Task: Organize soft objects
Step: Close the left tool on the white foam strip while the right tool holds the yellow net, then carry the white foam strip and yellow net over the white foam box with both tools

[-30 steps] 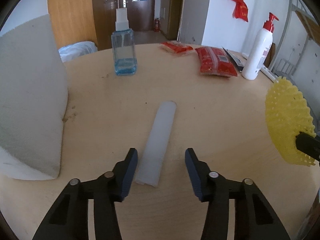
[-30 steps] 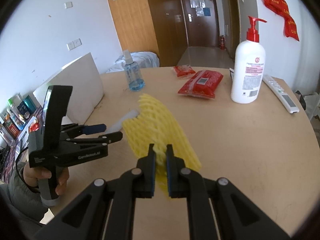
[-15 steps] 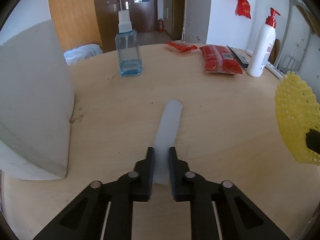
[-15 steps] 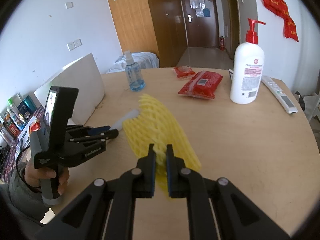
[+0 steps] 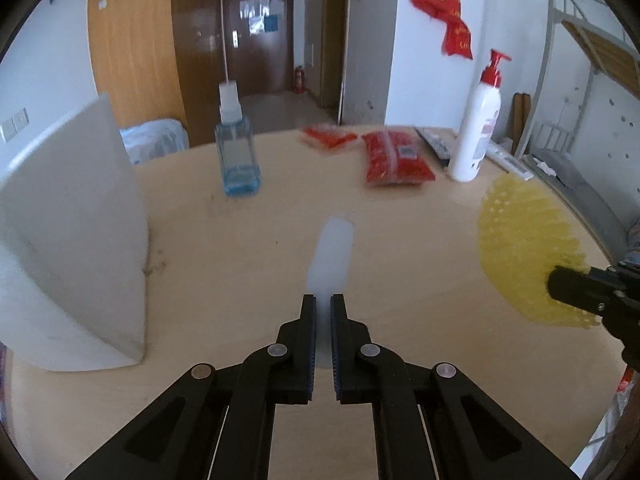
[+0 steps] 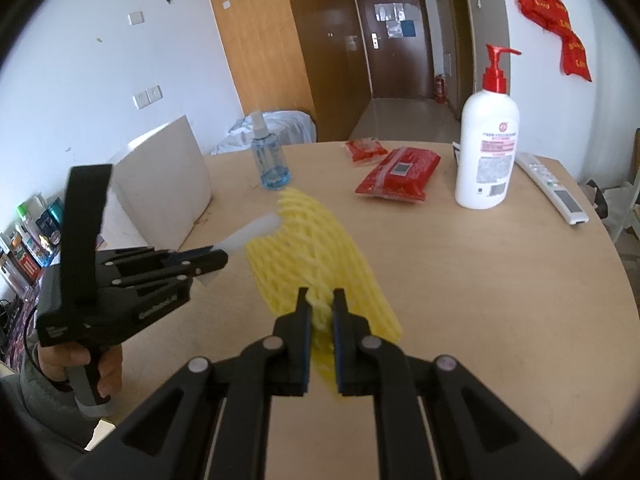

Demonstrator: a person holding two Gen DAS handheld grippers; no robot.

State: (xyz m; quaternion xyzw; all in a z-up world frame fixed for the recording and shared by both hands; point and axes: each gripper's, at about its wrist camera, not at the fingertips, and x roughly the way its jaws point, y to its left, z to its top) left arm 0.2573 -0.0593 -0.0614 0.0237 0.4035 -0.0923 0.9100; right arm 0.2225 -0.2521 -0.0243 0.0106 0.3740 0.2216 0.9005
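A long white foam strip (image 5: 333, 254) is held at its near end by my left gripper (image 5: 322, 312), which is shut on it and has it raised off the round wooden table (image 5: 400, 248). The strip also shows in the right wrist view (image 6: 252, 233), sticking out of the left gripper (image 6: 218, 258). My right gripper (image 6: 320, 300) is shut on a yellow foam net sleeve (image 6: 316, 256) and holds it above the table. The sleeve also shows at the right in the left wrist view (image 5: 524, 252), with the right gripper (image 5: 560, 286) on its edge.
A big white foam block (image 5: 72, 232) stands at the left. At the back are a blue spray bottle (image 5: 237, 156), two red packets (image 5: 394, 160), a white pump bottle (image 5: 476, 136) and a remote (image 6: 554, 188).
My left gripper closed on the near end of the white strip and lifted it, and the view has tilted up. My right gripper has kept hold of the yellow sleeve.
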